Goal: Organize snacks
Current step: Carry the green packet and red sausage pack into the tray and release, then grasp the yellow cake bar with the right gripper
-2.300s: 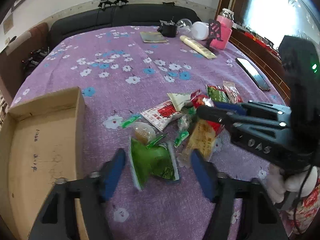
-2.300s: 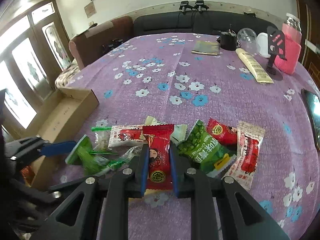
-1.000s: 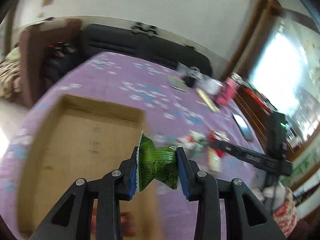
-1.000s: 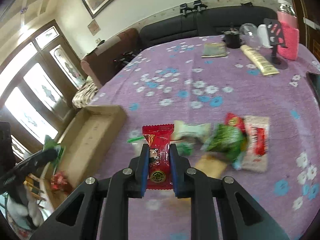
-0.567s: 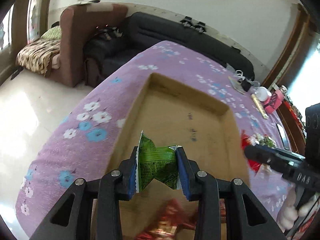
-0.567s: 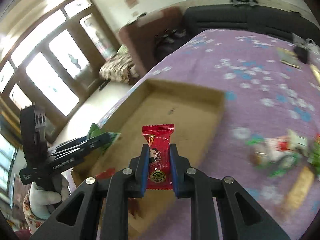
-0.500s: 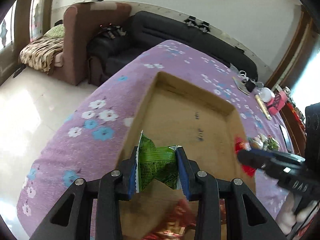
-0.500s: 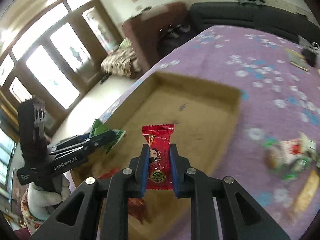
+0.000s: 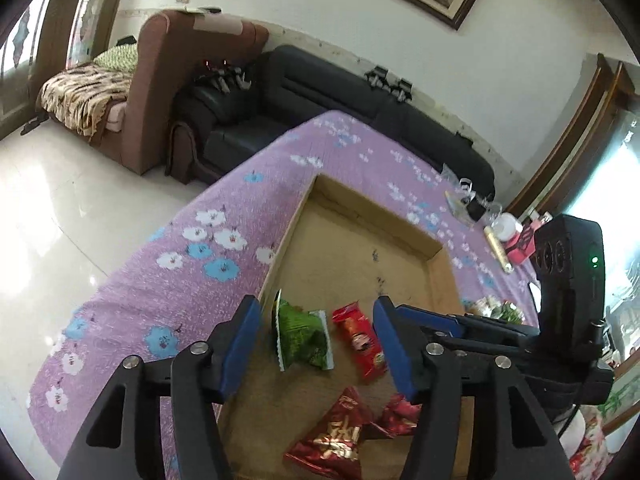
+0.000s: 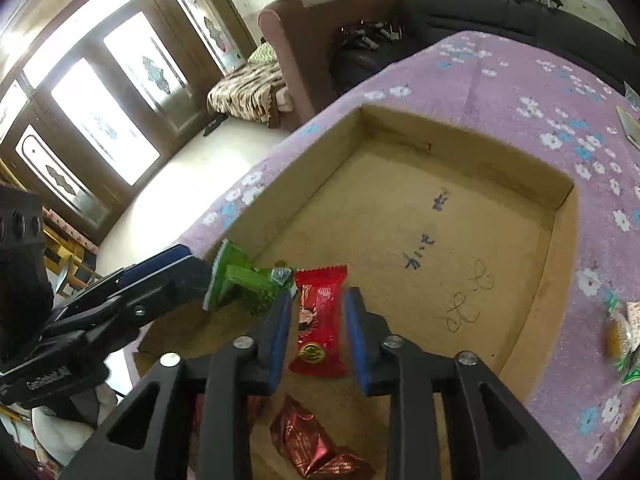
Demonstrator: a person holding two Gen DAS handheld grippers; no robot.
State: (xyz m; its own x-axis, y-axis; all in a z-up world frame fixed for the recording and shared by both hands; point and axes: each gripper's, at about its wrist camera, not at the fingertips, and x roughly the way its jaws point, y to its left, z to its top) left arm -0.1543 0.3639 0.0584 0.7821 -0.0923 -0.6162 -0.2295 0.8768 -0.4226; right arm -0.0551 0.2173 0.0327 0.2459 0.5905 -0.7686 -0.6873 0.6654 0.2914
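A shallow cardboard box (image 9: 372, 210) (image 10: 460, 136) lies on the purple flowered tablecloth (image 9: 200, 272). My left gripper (image 9: 316, 344) (image 10: 192, 266) hangs over the box's near end, jaws opening. A green snack packet (image 9: 302, 334) (image 10: 244, 280) is between its fingers, with gaps on both sides. My right gripper (image 10: 318, 328) (image 9: 424, 316) is just beside it, jaws also opening. A red snack packet (image 10: 320, 316) (image 9: 360, 340) sits loose between its pads, which do not touch it. Both packets are over the box floor.
More red foil snacks (image 9: 332, 436) (image 10: 312, 448) lie in the box's near end. Loose snacks (image 10: 624, 336) (image 9: 500, 312) stay on the cloth to the right. The table edge drops to the tiled floor (image 9: 48, 216) on the left. A black sofa (image 9: 320, 88) stands behind.
Both grippers moved in over the near part of the box. Both have opened and let go of their packets, the left the green one, the right the red one.
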